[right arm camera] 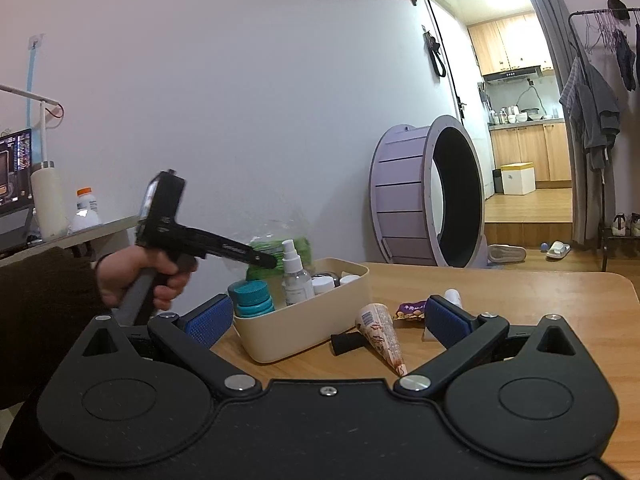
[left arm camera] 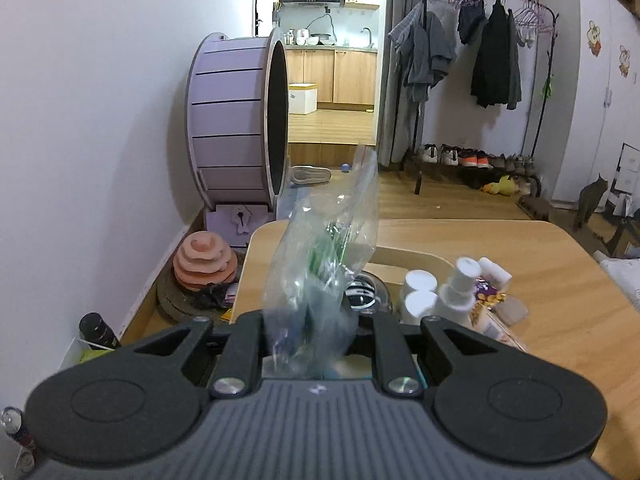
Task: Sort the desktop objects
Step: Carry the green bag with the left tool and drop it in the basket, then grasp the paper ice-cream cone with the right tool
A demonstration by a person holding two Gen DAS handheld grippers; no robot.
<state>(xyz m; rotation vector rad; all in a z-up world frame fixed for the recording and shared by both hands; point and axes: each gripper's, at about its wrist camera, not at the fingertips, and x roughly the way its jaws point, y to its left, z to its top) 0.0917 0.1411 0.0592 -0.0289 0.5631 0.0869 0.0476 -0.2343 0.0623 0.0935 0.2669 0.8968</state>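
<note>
Where the two wrist views overlap, the labels run from largest to smallest.

Table (right arm camera: 520,304): wooden top bearing all the items I am sorting.

Storage box (right arm camera: 304,332): cream, open-topped, standing on the table toward my left; it holds a teal-capped bottle (right arm camera: 252,298), a clear spray bottle (right arm camera: 296,280) standing upright, and white-lidded jars (left arm camera: 418,294).

My left gripper (left arm camera: 318,340): raised above the box, its fingers clamped on a clear plastic bag.

Plastic bag (left arm camera: 332,256): crumpled, with green contents, rising from between my left fingers over the box.

My right gripper (right arm camera: 326,320): low over the table, blue pads (right arm camera: 444,320) spread wide apart, nothing between them.

Paper cone (right arm camera: 380,334): printed wrapper, lying on its side on the table between my right fingers, just right of the box.

Snack packet (right arm camera: 410,310): purple, flat on the table beyond the cone.
</note>
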